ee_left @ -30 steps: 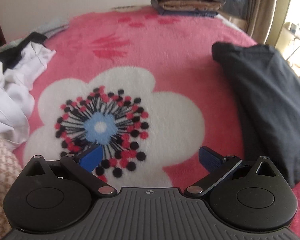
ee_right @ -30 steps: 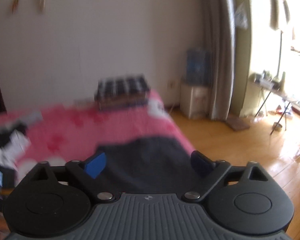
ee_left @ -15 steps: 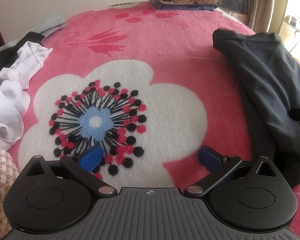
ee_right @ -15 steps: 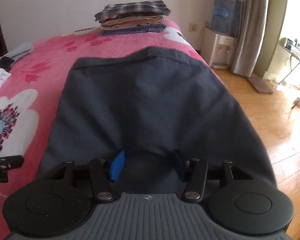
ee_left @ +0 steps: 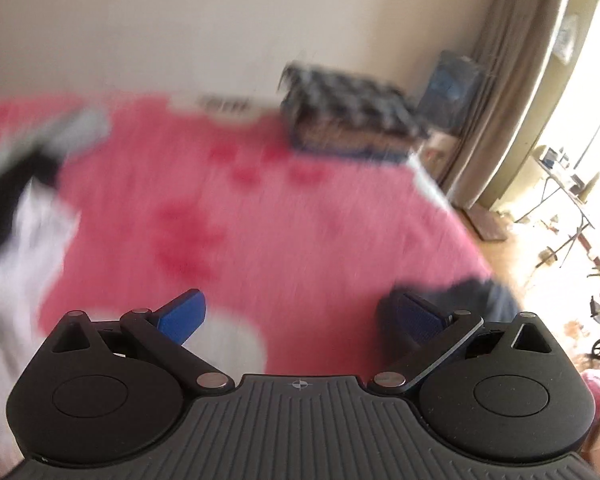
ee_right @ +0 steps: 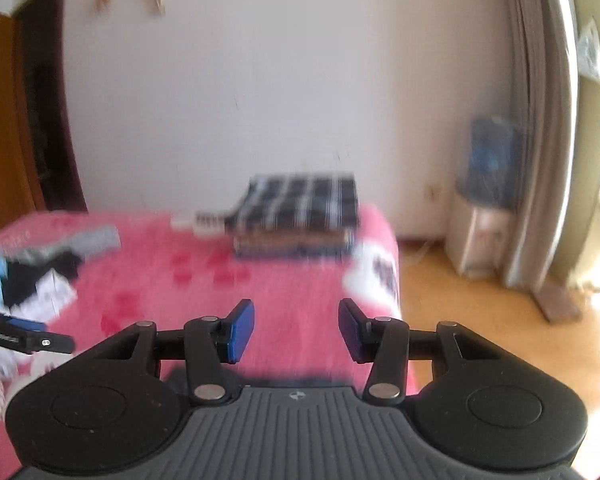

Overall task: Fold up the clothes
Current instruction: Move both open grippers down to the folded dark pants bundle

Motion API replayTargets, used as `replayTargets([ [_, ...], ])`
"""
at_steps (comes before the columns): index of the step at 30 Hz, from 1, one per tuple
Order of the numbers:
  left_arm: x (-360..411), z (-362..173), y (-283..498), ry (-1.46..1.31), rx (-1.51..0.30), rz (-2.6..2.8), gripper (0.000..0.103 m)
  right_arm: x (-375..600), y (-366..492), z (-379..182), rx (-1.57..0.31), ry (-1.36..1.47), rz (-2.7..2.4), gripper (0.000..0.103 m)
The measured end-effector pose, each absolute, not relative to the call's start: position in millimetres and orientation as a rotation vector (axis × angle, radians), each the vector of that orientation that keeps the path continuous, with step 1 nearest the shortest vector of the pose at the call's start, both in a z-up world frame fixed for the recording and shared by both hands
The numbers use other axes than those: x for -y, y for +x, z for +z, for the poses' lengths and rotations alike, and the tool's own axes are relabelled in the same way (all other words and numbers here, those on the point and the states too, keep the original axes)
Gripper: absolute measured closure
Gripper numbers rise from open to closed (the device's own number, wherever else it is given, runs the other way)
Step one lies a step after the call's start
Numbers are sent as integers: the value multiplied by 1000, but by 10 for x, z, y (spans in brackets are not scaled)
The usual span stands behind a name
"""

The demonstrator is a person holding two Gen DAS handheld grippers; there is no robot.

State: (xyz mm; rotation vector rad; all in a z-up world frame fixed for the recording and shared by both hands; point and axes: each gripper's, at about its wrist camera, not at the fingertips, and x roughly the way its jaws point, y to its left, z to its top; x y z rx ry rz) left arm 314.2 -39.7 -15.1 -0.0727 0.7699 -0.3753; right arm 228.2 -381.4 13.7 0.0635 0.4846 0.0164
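Both views are blurred by motion. My left gripper is open and empty above the pink floral blanket. A dark garment shows only as a patch by its right finger. My right gripper is open with a narrower gap and holds nothing; a thin dark strip of the garment lies just under it. A stack of folded clothes with a plaid piece on top sits at the far end of the bed; it also shows in the left wrist view. The left gripper's tip shows at the right view's left edge.
A pile of white, black and grey clothes lies on the bed's left side, also in the right wrist view. A water dispenser and a curtain stand right of the bed. Wooden floor lies to the right.
Both grippers have tilted up and pulled back fast, so the wall and far bed end now fill the views. The right gripper opened wider and the dark garment dropped nearly out of sight.
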Motion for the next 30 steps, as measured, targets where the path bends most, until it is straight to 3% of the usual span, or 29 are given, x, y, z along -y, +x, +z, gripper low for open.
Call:
replayTargets([
  [6,636,616,3281,39,-808,-263,0,4328,2401,451,-483,154,91,53],
  [10,586,1121,3152,17,-826,-127,0,4635,2444,585,-579,280,192,54],
  [13,584,1156,3142,-92,-891,-172,0,4661,2399,633,-706,327,205,55],
  [18,979,359,3073,51,-1013,-321,4,4423,2136,483,-841,328,135,58],
  [23,1223,-385,2928,131,-951,-431,6,4101,2251,-191,-882,280,26,75],
  [26,1359,-701,2949,176,-949,-455,8,3976,2410,-604,-870,246,-26,75],
  [30,1299,-864,3054,74,-991,-478,10,4189,2530,-899,-865,404,-62,73],
])
